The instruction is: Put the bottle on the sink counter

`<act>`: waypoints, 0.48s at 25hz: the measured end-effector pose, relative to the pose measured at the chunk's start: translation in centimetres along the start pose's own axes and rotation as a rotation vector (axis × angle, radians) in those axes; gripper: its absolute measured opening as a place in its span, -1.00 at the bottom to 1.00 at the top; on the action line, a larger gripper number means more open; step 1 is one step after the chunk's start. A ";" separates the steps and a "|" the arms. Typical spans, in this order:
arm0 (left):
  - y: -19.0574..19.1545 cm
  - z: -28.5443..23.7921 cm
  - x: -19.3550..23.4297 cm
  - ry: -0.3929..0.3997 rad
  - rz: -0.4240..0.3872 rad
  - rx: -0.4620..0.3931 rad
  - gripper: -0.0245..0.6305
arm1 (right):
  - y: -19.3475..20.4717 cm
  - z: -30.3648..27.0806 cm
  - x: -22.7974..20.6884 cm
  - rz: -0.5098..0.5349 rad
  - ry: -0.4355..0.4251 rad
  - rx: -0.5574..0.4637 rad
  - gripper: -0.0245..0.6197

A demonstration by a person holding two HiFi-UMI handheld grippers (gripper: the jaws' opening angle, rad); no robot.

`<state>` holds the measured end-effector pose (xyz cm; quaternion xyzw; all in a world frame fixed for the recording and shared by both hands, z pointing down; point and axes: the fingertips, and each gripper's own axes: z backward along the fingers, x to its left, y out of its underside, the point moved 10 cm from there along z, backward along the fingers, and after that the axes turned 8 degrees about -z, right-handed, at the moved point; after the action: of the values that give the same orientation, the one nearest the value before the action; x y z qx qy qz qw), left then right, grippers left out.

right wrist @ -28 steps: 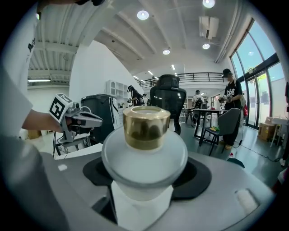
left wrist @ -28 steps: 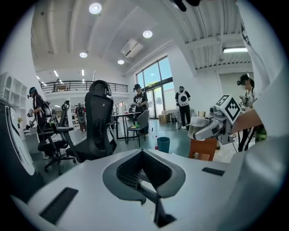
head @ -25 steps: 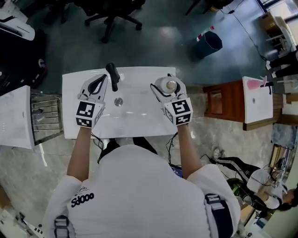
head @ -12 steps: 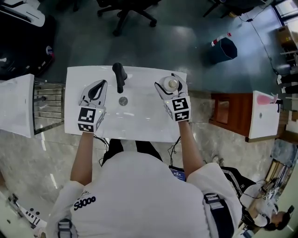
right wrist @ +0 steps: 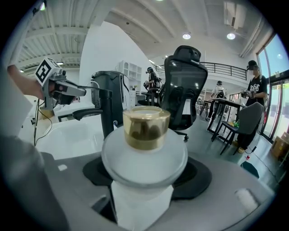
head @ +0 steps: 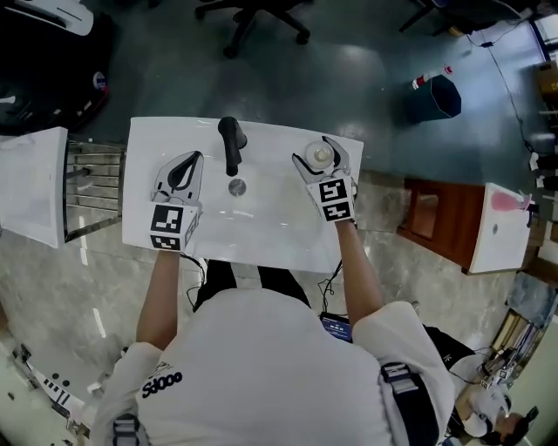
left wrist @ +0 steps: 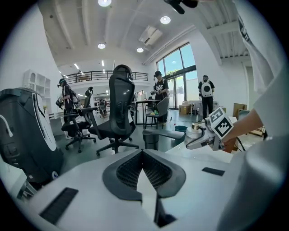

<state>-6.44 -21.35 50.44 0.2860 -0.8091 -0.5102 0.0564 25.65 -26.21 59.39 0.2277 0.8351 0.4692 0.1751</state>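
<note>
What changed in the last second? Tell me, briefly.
The right gripper, shut on the frosted white gold-capped bottle, edged slightly toward the black faucet; the left gripper drifted away from it. No grasp or release: left gripper shut and empty, bottle at the white sink's back right.

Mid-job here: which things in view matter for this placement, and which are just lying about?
In the job: bottle, right gripper with jaws shut on it, sink counter.
Just about: faucet, left gripper (jaws together, empty), office chair, bin.
</note>
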 end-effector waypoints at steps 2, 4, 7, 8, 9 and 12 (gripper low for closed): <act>0.2 -0.1 0.1 -0.004 0.003 0.011 -0.91 | 0.3 -0.5 -0.1 -0.001 -0.004 0.008 0.17; 0.4 -0.1 0.0 -0.006 0.002 0.009 -0.91 | 0.6 -0.8 0.0 -0.002 -0.008 0.018 0.17; 0.4 -0.3 0.1 -0.006 -0.002 0.008 -0.91 | 0.9 -1.2 0.1 -0.001 -0.014 0.027 0.17; 0.4 -0.4 0.1 -0.006 -0.002 0.009 -0.91 | 1.0 -1.4 0.1 -0.003 -0.014 0.029 0.17; 0.5 -0.5 0.1 -0.006 -0.001 0.009 -0.91 | 1.0 -1.6 0.1 -0.006 -0.012 0.031 0.17; 0.5 -0.6 0.1 -0.003 0.003 0.009 -0.91 | 1.2 -1.9 0.2 -0.017 -0.003 0.036 0.17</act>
<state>-6.47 -21.71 51.15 0.2845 -0.8120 -0.5068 0.0546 24.80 -26.94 61.36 0.2243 0.8450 0.4524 0.1761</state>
